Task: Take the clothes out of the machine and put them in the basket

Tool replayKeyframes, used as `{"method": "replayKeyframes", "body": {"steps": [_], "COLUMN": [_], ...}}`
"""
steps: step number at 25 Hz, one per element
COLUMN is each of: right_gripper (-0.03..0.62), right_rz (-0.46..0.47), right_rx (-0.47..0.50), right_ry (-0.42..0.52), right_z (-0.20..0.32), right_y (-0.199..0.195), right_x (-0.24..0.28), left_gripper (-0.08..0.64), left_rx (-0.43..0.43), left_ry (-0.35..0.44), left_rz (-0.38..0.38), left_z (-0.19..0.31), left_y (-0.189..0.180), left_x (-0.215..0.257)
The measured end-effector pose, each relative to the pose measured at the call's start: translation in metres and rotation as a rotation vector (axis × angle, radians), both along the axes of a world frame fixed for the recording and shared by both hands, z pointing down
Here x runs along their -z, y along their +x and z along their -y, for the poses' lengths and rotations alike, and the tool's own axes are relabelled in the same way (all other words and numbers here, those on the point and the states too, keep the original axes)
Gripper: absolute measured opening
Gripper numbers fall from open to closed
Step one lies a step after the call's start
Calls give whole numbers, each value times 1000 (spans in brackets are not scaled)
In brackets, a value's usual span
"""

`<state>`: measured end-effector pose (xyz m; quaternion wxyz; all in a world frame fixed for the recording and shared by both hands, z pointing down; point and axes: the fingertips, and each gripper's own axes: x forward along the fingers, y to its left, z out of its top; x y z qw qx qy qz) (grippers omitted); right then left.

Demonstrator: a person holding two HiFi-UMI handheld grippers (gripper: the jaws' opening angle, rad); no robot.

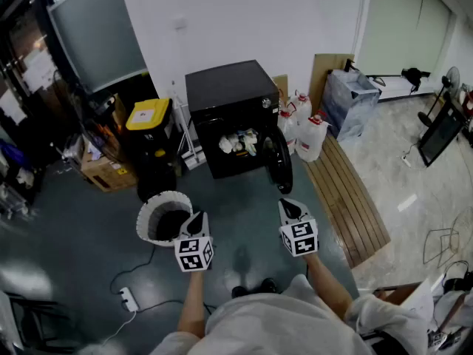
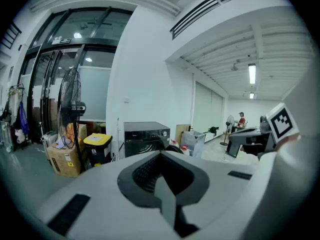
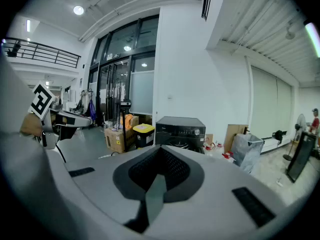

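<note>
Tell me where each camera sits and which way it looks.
Head view: on the person's head, looking steeply down at machine and basket; both forearms, left tool and right tool show.
Left gripper view: on the left tool, facing the machine over shut jaws; right tool at right.
Right gripper view: on the right tool, facing the machine; left tool at left.
Shared: all see the machine and yellow-lidded bin.

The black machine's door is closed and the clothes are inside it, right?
Not quite. The door is open, swung out to one side of the machine, as the head view shows. The clothes are inside it, as you said.
</note>
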<state>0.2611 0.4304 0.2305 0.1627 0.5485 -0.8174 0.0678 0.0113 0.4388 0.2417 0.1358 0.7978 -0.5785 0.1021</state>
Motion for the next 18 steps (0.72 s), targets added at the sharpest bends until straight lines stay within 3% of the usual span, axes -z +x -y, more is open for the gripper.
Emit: {"method": "replayKeyframes", "body": {"steps": [18], "right_gripper": [21], "right_rz": [-11], "right_rx": [40], "right_ry": [0], "right_z": [26], "right_y": [36], "right_x": [-14], "left_gripper": [17], "left_rx": [42], "left_ry": [-3], "left_rz": [15], "left_z": [12], "left_y": [38], "left_x": [-6]}}
